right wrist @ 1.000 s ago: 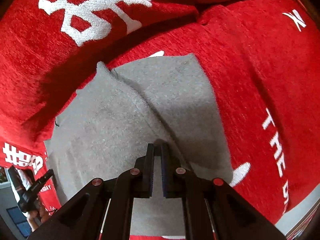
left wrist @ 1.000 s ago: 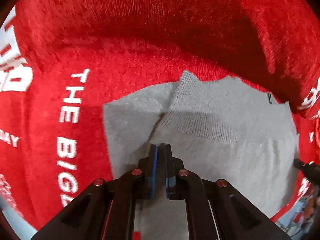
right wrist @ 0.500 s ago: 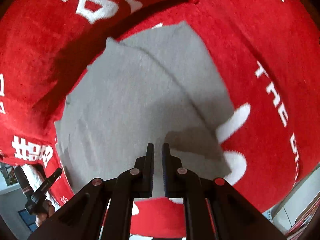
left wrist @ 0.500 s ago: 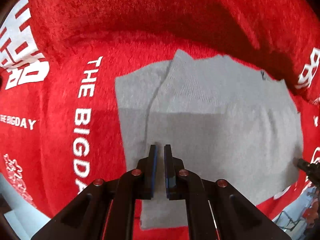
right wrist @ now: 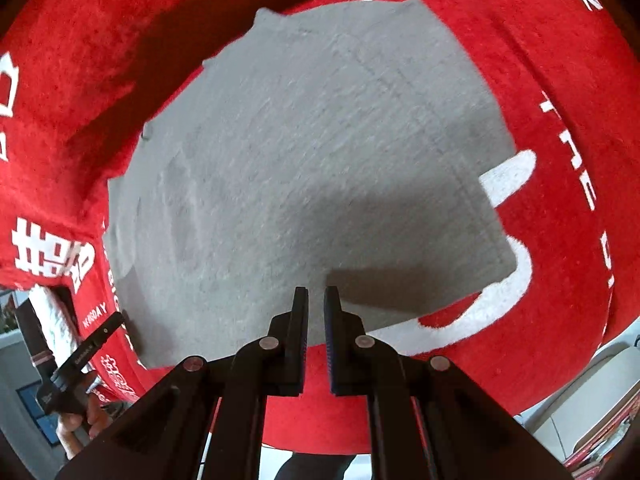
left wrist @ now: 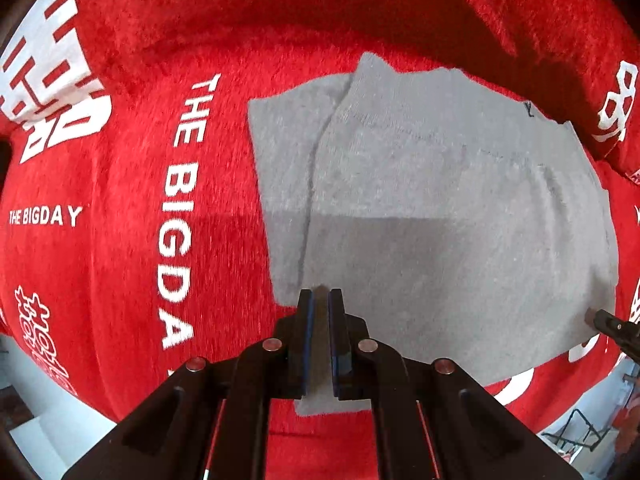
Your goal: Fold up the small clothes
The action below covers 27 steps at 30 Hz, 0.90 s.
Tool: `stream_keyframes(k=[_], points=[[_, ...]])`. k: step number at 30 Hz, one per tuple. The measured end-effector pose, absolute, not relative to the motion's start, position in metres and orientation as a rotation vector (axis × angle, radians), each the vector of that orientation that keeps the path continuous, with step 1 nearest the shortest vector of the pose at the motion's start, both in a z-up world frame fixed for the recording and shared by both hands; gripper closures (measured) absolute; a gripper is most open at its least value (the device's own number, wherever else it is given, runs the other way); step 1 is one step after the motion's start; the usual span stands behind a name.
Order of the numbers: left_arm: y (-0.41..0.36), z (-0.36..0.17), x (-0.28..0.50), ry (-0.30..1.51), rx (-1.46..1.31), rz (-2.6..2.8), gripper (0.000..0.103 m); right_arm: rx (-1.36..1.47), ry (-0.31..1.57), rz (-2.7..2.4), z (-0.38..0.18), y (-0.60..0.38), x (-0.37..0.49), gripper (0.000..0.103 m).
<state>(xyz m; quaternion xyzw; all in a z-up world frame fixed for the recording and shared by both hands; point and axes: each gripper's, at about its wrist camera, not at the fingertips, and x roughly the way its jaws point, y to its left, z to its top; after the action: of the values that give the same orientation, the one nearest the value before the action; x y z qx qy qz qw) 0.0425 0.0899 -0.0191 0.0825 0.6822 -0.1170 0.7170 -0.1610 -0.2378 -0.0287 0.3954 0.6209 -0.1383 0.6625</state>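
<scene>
A folded grey cloth [left wrist: 440,216] is spread flat at frame centre on a red cover [left wrist: 132,280] printed "THE BIGDAY" (white letters, left side). The left gripper [left wrist: 319,300] and right gripper [right wrist: 316,300] are held above its near edge, fingers narrowly parted, nothing pinched.

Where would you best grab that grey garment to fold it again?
Probably the near corners of the grey garment, from the front edge: it lies flat on the red cover, and only its edges give the fingers something to pinch.
</scene>
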Motion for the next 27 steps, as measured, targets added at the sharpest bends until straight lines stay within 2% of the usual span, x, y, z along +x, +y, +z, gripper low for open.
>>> stream_keyframes(k=[1, 2, 3, 4, 9, 11, 13, 15, 17, 21, 27], points=[[0.092, -0.021, 0.041, 1.516, 0.176, -0.254, 0.064, 0.894, 1.406, -0.311, -0.029, -0.235, -0.160, 0.075], [0.093, -0.021, 0.040, 1.518, 0.173, -0.251, 0.030, 0.889, 1.407, -0.311, -0.029, -0.231, -0.159, 0.067], [0.094, -0.022, 0.040, 1.520, 0.174, -0.238, 0.004, 0.881, 1.406, -0.313, -0.029, -0.228, -0.157, 0.052], [0.096, -0.021, 0.038, 1.491, 0.182, -0.217, 0.001, 0.863, 1.401, -0.313, -0.027, -0.223, -0.155, 0.047], [0.099, -0.027, 0.036, 1.477, 0.193, -0.218, 0.001, 0.833, 1.416, -0.298, -0.026, -0.206, -0.146, 0.046], [0.101, -0.028, 0.036, 1.470, 0.203, -0.213, 0.001, 0.836, 1.413, -0.289, -0.027, -0.201, -0.143, 0.037], [0.102, -0.030, 0.035, 1.465, 0.204, -0.213, 0.001, 0.822, 1.393, -0.274, -0.024, -0.196, -0.140, 0.015], [0.103, -0.033, 0.035, 1.472, 0.188, -0.224, 0.001, 0.762, 1.366, -0.277, -0.018, -0.189, -0.137, 0.013], [0.107, -0.035, 0.037, 1.482, 0.170, -0.235, 0.001, 0.689, 1.343, -0.259, -0.012, -0.179, -0.131, 0.000], [0.117, -0.041, 0.039, 1.491, 0.157, -0.239, 0.001, 0.611, 1.357, -0.166, -0.009, -0.158, -0.120, 0.000], [0.129, -0.046, 0.043, 1.530, 0.122, -0.283, 0.001, 0.722, 1.393, -0.086, -0.023, -0.141, -0.116, 0.000]])
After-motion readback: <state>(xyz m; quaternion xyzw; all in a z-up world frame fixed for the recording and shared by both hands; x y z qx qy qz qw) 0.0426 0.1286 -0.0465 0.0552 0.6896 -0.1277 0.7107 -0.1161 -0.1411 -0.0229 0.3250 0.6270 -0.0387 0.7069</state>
